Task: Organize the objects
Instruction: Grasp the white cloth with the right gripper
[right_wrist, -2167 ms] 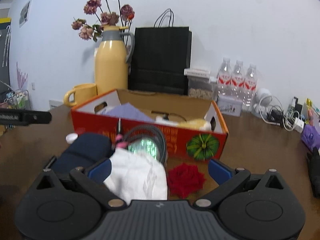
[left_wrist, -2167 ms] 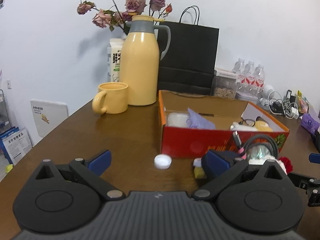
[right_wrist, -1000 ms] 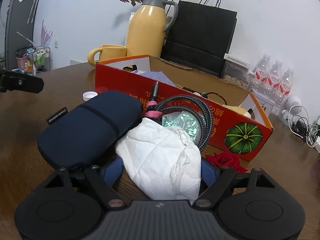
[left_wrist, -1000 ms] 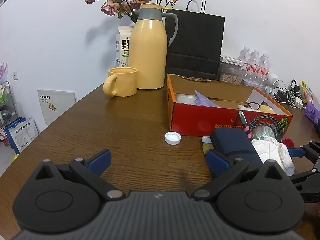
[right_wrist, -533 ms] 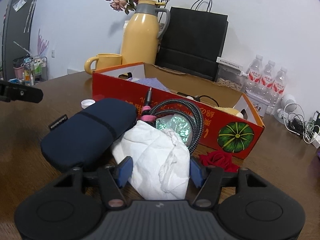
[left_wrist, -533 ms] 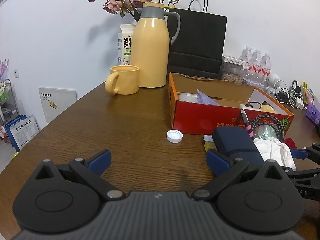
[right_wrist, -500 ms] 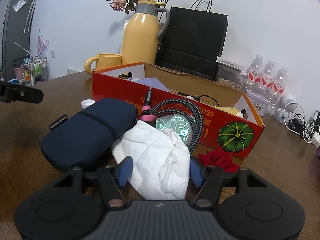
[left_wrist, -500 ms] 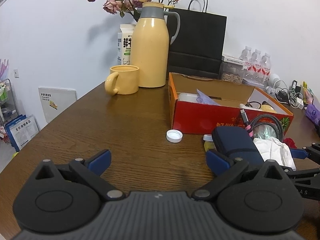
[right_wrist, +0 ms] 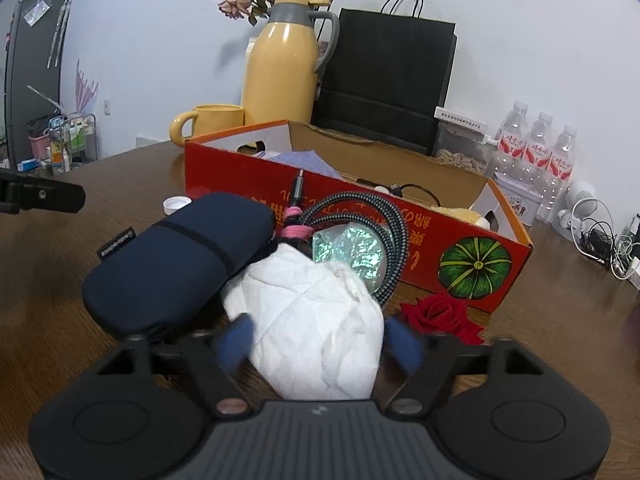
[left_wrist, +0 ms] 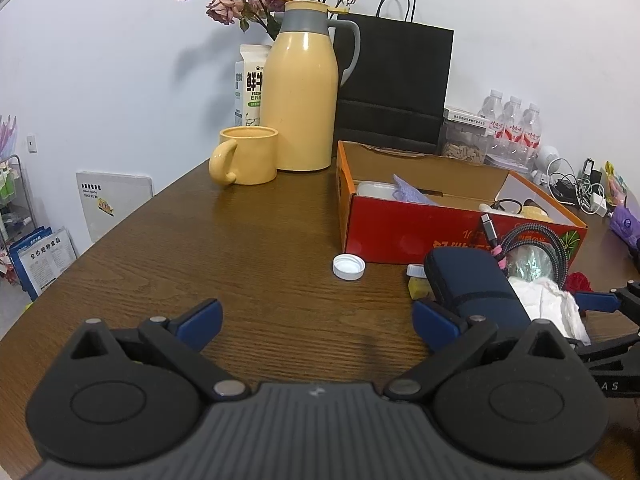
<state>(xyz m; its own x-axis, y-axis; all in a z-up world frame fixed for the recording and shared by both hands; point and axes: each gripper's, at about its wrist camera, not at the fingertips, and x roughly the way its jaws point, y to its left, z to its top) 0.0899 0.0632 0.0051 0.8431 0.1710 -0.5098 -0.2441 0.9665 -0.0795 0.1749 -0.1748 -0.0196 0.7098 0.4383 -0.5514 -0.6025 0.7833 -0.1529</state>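
White crumpled tissue [right_wrist: 316, 320] lies on the bench [right_wrist: 48, 280] before the red box [right_wrist: 400, 216], flanked by the right gripper [right_wrist: 320, 340], whose jaws have just been opening, so reclose squarely, avoiding the braided cable [right_wrist: 394, 236]; left gripper [left_wrist: 316, 320] hangs open, empty.

Plain white wall [left_wrist: 120, 60] behind a dark wood-grain table [left_wrist: 224, 248]. Left of the table: white panel [left_wrist: 114, 204] leaning against the wall, wire rack [right_wrist: 60, 140] with small bottles, and a tall dark cabinet [right_wrist: 34, 72], possibly a fridge. Small wall socket [left_wrist: 31, 143] above the rack. Even indoor light, soft shadows.
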